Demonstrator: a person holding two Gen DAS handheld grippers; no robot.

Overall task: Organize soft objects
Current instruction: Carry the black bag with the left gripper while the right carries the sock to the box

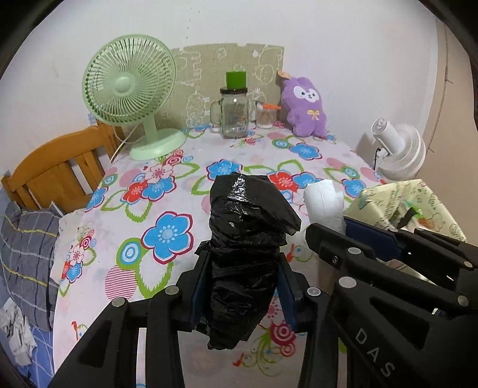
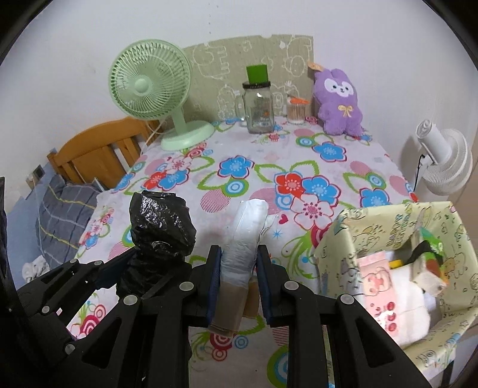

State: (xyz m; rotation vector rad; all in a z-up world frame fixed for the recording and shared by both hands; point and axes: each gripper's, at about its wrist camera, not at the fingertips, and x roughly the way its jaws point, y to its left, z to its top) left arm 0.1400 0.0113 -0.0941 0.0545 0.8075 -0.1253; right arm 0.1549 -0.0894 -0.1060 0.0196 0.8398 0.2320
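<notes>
The left gripper (image 1: pixel 243 286) has its jaws pinching a crumpled black plastic bag bundle (image 1: pixel 248 226), held above the floral-clothed desk (image 1: pixel 167 191); the right gripper (image 2: pixel 239 283) clamps a rolled white plastic bag bundle (image 2: pixel 246 235) beside it; a patterned pale-green storage box (image 2: pixel 388 226) stands just right.

White wall (image 1: pixel 328 27) behind floral-clothed table (image 1: pixel 185 191); wooden headboard (image 1: pixel 56 167) at its left.

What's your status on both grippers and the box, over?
Left gripper shut on black bag roll. Right gripper shut on white bag roll. Storage box open at right, partly filled. Path to it clear.
</notes>
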